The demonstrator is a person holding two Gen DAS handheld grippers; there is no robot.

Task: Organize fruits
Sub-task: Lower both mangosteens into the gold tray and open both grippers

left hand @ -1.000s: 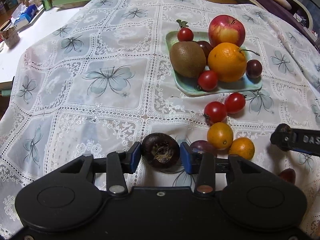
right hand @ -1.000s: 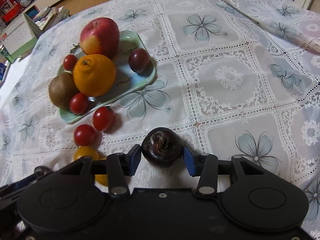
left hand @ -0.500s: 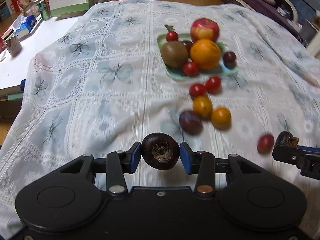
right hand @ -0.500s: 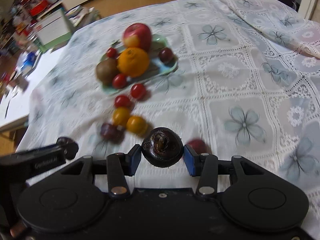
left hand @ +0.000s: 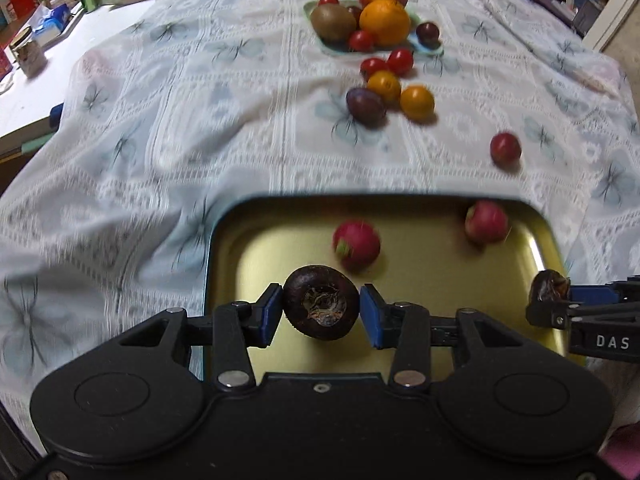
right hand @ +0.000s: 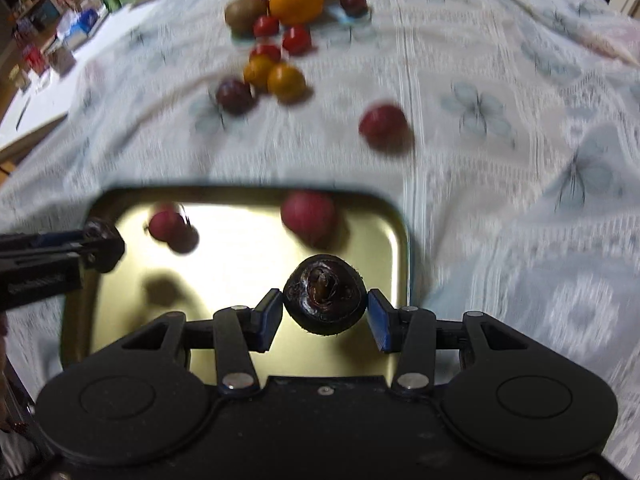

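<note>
**Two dark round fruits held over the gold tray: handling notes**

My left gripper (left hand: 320,312) is closed around a dark round fruit (left hand: 321,307), one blue pad on each flank, scarred end facing the camera. My right gripper (right hand: 325,312) has a second dark fruit (right hand: 325,300) pinched the same way, across its widest part. Both hang above the gold tray (left hand: 536,240), not touching its floor as far as I can judge.

Already in the tray: two small reddish fruits (left hand: 356,245), well apart from each other. Loose red fruit (left hand: 505,149) on the lace cloth (left hand: 160,120) just beyond the tray. Farther off, the orange, yellow and purple cluster and the loaded green plate (left hand: 326,46).

Handling judgement:
- Fruit looks small and light; the load on the pads should be slight.
- Skin appears glossy and firm, possibly slippery; the round body could squirt out if squeezed off-centre.
- Best hold is what I have: across the equator, pads on opposite sides.
- Tray metal is smooth, so a released fruit will likely roll. Lower close before opening.

Both views are motion-blurred; skin texture cannot be confirmed.
</note>
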